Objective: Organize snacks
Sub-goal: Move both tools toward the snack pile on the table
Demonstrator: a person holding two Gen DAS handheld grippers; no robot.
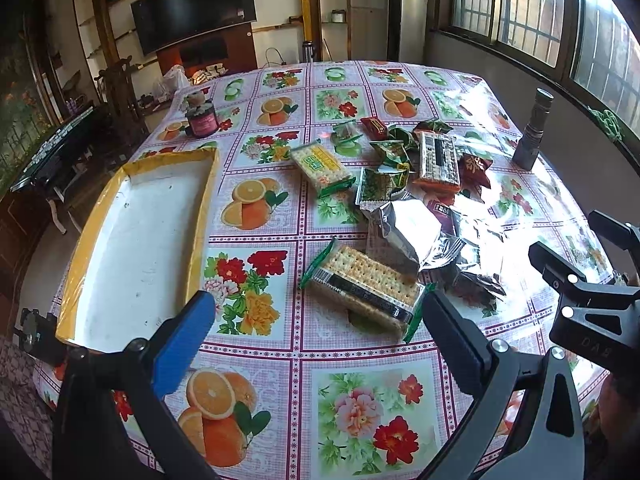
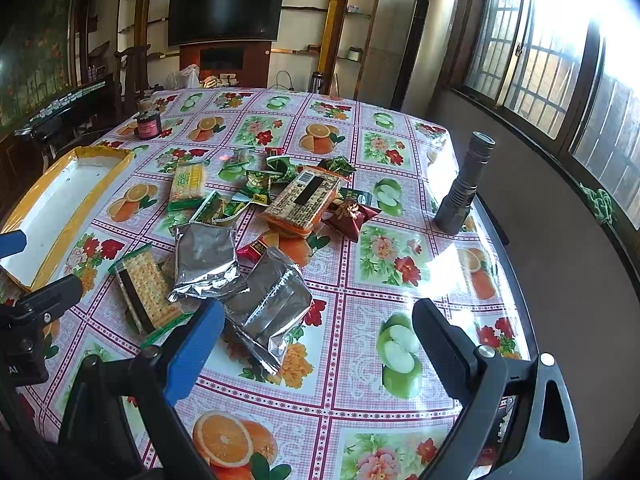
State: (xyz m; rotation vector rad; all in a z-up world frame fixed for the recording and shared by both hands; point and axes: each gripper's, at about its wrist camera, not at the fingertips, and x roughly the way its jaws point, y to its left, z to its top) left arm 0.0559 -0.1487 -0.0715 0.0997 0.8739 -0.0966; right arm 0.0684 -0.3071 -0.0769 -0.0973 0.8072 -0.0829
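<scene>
Nothing packed yet. Left gripper and right gripper wide open, empty. Cracker pack just ahead of left; tray ahead-left. Next, probably: close on crackers.

bare tablecloth nearside, snack pile mid-table
</scene>
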